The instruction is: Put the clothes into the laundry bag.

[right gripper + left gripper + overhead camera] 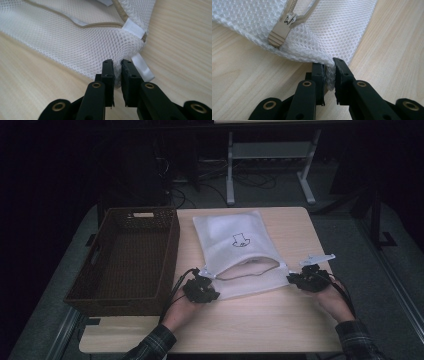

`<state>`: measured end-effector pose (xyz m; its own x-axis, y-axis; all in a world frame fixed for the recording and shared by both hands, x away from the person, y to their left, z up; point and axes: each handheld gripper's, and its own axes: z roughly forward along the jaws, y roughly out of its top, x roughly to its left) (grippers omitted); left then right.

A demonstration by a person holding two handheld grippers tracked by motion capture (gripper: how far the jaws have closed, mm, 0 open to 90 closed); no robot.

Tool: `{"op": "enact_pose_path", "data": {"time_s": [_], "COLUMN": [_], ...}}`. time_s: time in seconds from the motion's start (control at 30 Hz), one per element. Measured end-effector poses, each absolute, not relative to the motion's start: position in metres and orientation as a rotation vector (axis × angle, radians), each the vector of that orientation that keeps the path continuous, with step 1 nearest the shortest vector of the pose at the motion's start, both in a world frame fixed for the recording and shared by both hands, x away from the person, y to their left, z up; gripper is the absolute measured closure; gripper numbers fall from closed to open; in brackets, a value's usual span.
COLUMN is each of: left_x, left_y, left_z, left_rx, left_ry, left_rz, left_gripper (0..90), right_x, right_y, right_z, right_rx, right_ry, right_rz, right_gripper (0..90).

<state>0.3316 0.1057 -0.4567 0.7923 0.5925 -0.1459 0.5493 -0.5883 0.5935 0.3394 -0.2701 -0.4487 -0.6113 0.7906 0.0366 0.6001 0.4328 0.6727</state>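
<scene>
Both grippers, left and right, pinch the mesh bag's near corners (zipper gaping) beside the basket.

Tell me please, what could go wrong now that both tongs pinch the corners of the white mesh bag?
1. Each grip is thin: the left tongs and the right tongs pinch only a small fold of the mesh bag, so a corner may slip out if pulled.
2. The bag's zipper is partly open, so lifting could tip out anything inside.
3. The wicker basket stands close beside the bag and might catch it.
</scene>
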Motion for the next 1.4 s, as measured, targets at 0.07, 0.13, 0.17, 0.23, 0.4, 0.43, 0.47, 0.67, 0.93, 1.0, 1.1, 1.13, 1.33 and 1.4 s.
{"op": "enact_pose_path", "data": {"time_s": [0.07,0.13,0.17,0.23,0.4,0.43,0.47,0.67,0.93,1.0,1.1,1.13,1.33,1.4], "left_x": [0.332,0.333,0.333,0.333,0.333,0.333,0.333,0.33,0.317,0.317,0.317,0.317,0.315,0.317], "left_y": [0.107,0.107,0.108,0.108,0.111,0.111,0.111,0.115,0.117,0.118,0.118,0.118,0.121,0.124], "left_z": [-0.457,-0.456,-0.457,-0.457,-0.456,-0.456,-0.456,-0.454,-0.442,-0.436,-0.429,-0.426,-0.413,-0.408], "left_rx": [2.341,2.341,2.341,2.341,2.348,2.348,2.349,2.357,2.332,2.307,2.29,2.283,2.259,2.237], "left_ry": [0.842,0.846,0.847,0.85,0.854,0.854,0.853,0.859,0.848,0.854,0.852,0.853,0.857,0.86], "left_rz": [0.09,0.089,0.089,0.085,0.077,0.077,0.075,0.055,0.119,0.143,0.171,0.182,0.233,0.24], "left_gripper": [79.6,79.6,79.6,79.4,78.8,78.6,78.6,77.8,69.3,64.8,60.3,58.5,52.6,52.6], "right_x": [0.335,0.33,0.328,0.324,0.312,0.309,0.309,0.292,0.279,0.28,0.285,0.288,0.307,0.316], "right_y": [-0.27,-0.269,-0.268,-0.267,-0.264,-0.264,-0.264,-0.267,-0.272,-0.274,-0.274,-0.272,-0.261,-0.255], "right_z": [-0.448,-0.448,-0.448,-0.448,-0.449,-0.449,-0.449,-0.449,-0.442,-0.435,-0.427,-0.426,-0.422,-0.42], "right_rx": [1.19,1.178,1.174,1.163,1.128,1.126,1.126,1.091,1.084,1.082,1.078,1.071,1.036,1.024], "right_ry": [2.414,2.422,2.425,2.435,2.47,2.475,2.475,2.515,2.507,2.478,2.447,2.441,2.422,2.411], "right_rz": [0.952,0.945,0.946,0.938,0.919,0.918,0.918,0.916,0.978,1.041,1.102,1.111,1.121,1.133], "right_gripper": [80.1,79.8,79.7,79.5,78.9,78.9,78.9,78.8,70.4,67.0,62.7,61.6,56.8,56.2]}}
